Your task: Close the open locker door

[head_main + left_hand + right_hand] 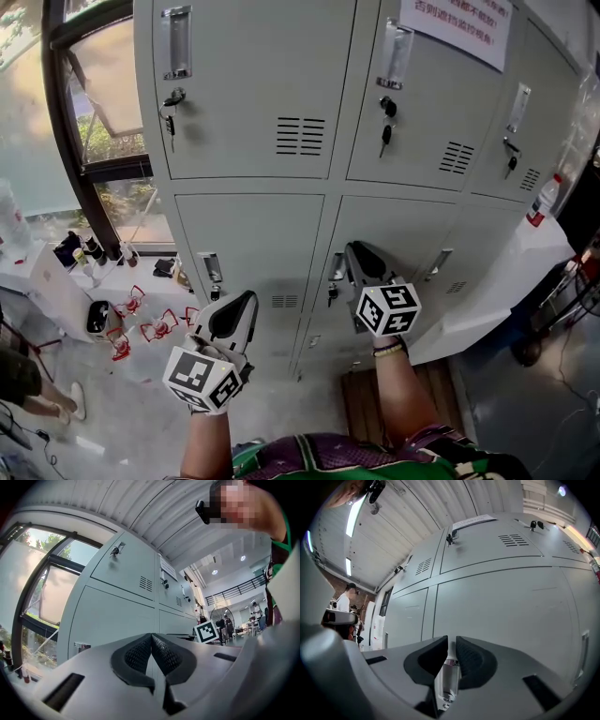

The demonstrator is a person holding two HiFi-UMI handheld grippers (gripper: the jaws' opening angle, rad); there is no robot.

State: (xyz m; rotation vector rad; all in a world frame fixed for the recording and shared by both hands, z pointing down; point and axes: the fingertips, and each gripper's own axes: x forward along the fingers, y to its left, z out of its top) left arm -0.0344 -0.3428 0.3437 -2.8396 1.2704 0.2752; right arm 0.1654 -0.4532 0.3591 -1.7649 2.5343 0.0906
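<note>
While the left gripper (246,300) hangs clear of the lockers (253,84) with its jaws pressed together on nothing, the right gripper (451,640) stands at the lower locker door (389,230), its jaws narrowed onto the door's chrome handle (449,679). That door looks nearly flush with its neighbours.

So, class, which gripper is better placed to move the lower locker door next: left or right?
Right, probably. The right gripper has the metal handle of the lower locker between its fingers. The left gripper is held short of it, fingers together, holding nothing.
</note>
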